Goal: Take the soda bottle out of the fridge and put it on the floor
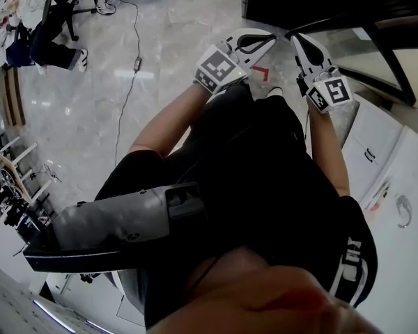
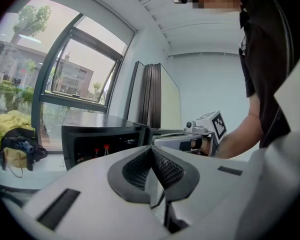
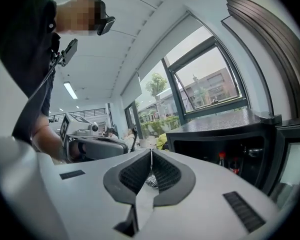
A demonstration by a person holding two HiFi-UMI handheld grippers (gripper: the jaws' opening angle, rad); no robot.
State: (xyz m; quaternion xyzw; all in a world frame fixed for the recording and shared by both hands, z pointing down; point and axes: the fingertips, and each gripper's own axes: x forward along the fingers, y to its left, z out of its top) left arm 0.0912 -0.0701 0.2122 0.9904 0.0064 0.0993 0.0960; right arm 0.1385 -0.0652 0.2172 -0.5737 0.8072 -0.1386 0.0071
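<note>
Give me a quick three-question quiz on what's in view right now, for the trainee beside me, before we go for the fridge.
1. True or false: the left hand-held gripper is gripping something.
2. Pick one: the bottle caps seen inside the fridge are A) red, B) blue, C) green.
3. Fill in: the jaws of the right hand-held gripper are ____ (open or shut).

Key: 1 false, its jaws are together with nothing between them; 2 A; 3 shut.
</note>
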